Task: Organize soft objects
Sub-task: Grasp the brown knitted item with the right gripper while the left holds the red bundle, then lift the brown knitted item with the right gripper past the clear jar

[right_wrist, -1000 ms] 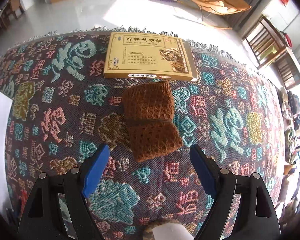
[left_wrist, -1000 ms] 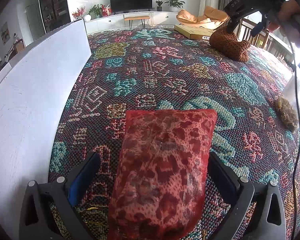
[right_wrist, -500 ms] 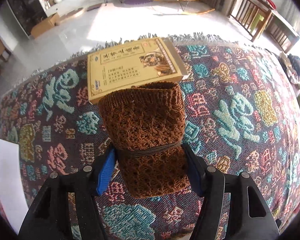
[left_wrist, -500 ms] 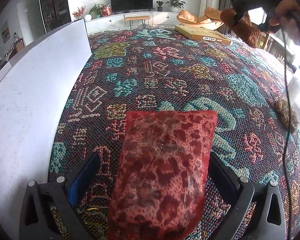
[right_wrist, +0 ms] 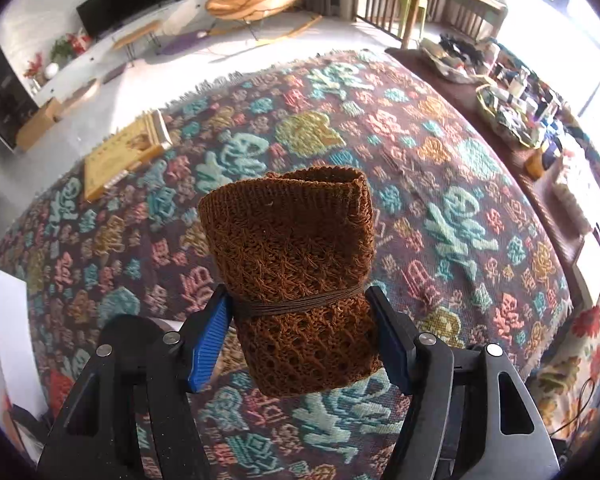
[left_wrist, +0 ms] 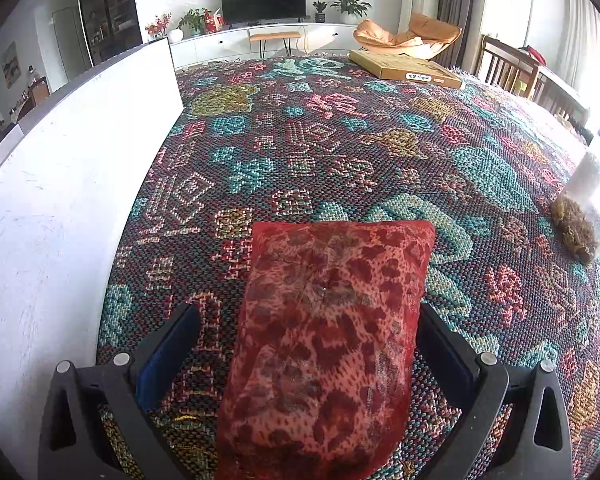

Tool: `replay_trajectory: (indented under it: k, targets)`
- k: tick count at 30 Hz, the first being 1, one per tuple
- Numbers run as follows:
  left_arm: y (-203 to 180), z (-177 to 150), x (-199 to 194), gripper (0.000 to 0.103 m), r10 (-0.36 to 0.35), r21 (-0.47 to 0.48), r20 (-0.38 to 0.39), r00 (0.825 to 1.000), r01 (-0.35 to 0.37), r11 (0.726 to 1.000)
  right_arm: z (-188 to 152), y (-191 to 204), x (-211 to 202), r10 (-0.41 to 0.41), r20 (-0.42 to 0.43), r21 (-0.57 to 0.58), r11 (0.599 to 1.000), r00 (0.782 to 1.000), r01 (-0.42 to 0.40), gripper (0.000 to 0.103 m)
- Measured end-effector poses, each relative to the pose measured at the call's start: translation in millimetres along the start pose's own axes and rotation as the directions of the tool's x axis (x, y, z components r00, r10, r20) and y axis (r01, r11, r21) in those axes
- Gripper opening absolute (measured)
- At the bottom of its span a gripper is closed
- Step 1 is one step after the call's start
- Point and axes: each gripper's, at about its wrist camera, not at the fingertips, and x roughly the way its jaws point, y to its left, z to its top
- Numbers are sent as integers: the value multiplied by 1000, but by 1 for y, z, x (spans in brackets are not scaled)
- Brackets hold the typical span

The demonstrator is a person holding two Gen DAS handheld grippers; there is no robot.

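Note:
A red leopard-print pouch (left_wrist: 328, 332) lies on the patterned cloth between the fingers of my left gripper (left_wrist: 306, 344), which is open; the left pad stands clear of the pouch. My right gripper (right_wrist: 300, 320) is shut on a folded brown knit piece (right_wrist: 292, 256) tied with a brown band, and holds it in the air above the cloth. The knit piece sticks up past the blue pads.
A white board (left_wrist: 60, 200) lines the left edge of the cloth. A flat yellow box (left_wrist: 404, 70) lies at the far end; it also shows in the right wrist view (right_wrist: 120, 156). A clear bag of brown stuff (left_wrist: 580, 220) lies at the right. Cluttered furniture (right_wrist: 520, 112) stands beyond the right edge.
My right gripper closed on the brown knit piece beside the yellow box, lifted it off the cloth and swung right. The left gripper and red pouch have not moved.

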Motion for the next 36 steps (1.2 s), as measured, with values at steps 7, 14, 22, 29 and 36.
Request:
replay_trajectory:
  k: [7, 14, 22, 29, 36]
  targets:
    - [0, 0, 0, 103, -1, 0, 0, 1000, 1, 1000, -49, -18, 51, 78, 138, 43, 995, 987, -85, 76]
    - [0, 0, 0, 103, -1, 0, 0, 1000, 1, 1000, -83, -12, 18, -2, 311, 1, 1000, 950, 1, 75]
    - [0, 0, 0, 103, 0, 0, 0, 1000, 0, 1000, -141, -43, 33, 108, 234, 251, 953, 966, -168, 76]
    - [0, 0, 0, 103, 0, 0, 0, 1000, 0, 1000, -144, -35, 26, 305, 204, 153, 929, 930, -338, 76]
    - [0, 0, 0, 103, -1, 0, 0, 1000, 1, 1000, -147, -39, 22, 246, 204, 108, 957, 948, -271, 78]
